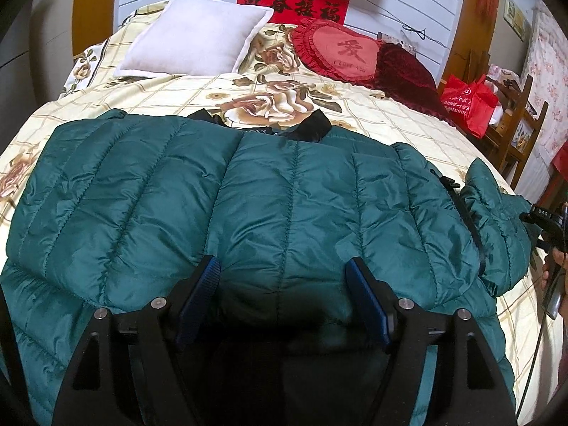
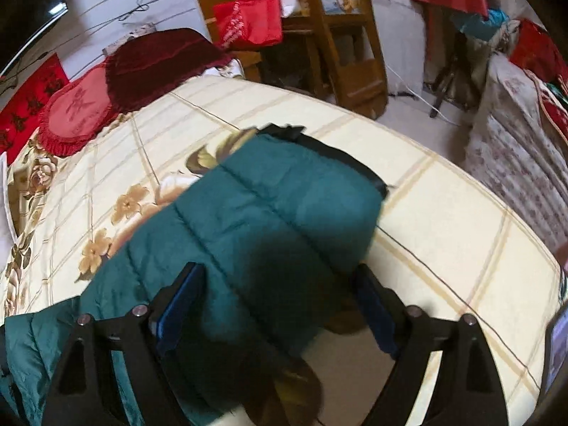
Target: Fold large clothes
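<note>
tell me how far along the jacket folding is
Early stage. Done: the green puffer jacket lies spread flat on the floral bedspread, and its left side looks folded in. In hand: nothing is gripped; the left hand-held gripper is open over the hem, and the right hand-held gripper is open over the outstretched sleeve. Left: fold that sleeve in, then fold the body.

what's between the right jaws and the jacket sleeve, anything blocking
Nothing visible. The right gripper hangs open right over the green sleeve, which lies on the floral bedspread with only bare cover around it.
</note>
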A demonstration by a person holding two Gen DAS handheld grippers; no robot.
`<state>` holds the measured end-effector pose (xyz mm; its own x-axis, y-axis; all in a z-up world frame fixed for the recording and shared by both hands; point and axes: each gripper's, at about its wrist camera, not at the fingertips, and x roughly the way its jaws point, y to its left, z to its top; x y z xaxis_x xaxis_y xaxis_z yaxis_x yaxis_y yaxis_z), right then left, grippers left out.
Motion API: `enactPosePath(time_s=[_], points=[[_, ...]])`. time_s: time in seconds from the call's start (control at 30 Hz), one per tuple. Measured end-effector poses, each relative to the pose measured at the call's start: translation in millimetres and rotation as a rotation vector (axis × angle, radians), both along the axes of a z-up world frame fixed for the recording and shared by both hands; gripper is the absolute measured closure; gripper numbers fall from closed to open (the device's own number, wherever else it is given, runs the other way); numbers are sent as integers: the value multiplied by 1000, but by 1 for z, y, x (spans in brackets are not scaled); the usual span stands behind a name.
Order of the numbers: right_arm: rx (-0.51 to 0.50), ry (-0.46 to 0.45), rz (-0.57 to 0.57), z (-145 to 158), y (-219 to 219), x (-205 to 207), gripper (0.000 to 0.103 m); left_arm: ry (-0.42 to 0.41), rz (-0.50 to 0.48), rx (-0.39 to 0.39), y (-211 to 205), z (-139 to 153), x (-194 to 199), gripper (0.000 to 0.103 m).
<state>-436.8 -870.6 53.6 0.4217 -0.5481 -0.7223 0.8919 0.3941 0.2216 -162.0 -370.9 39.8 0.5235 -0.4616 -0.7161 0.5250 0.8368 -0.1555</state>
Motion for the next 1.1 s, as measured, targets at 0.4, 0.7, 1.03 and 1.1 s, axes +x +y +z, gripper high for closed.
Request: enactPosePath(time_s=[0.4, 0.7, 1.03, 1.1], points=[[-127, -149, 197, 72, 60, -36, 88, -15, 8, 42, -2, 7, -5, 30], [-221, -180, 512, 143, 180, -6, 88, 5, 63, 7, 49, 56, -8, 36], [-185, -169, 903, 150, 339, 95, 88, -26, 179, -51, 139, 89, 9, 37], [-171, -162, 969, 144, 372, 119, 88, -21, 199, -60, 155, 89, 13, 36]])
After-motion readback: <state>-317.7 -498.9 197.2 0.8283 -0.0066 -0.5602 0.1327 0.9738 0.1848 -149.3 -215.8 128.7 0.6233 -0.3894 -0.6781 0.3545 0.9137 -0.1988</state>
